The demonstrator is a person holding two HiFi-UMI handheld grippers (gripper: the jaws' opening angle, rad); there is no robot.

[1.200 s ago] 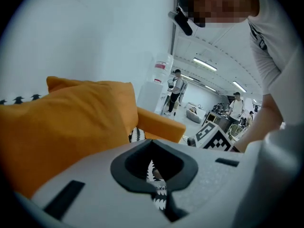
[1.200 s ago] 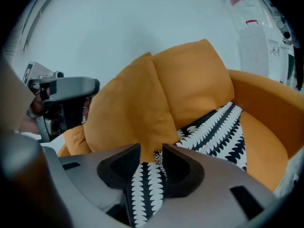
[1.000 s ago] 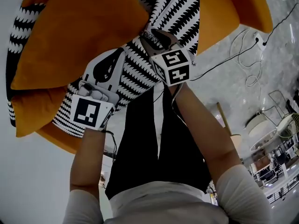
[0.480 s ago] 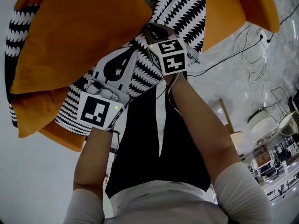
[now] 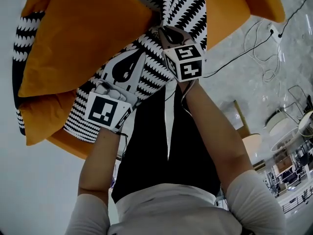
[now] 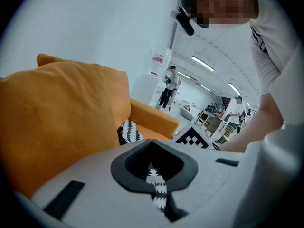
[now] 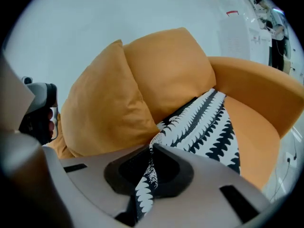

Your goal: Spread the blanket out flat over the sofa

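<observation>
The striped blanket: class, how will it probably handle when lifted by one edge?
Probably floppy: the blanket lies creased and draped across the orange sofa. Likely thin, since it bunches into a narrow strip inside the left gripper. It should sag between holds.

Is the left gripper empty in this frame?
No, the left gripper has a strip of the black-and-white blanket pinched between its closed jaws.

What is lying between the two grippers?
In the head view, striped blanket spans from left gripper to right gripper, whose tongs are closing on it.
</observation>
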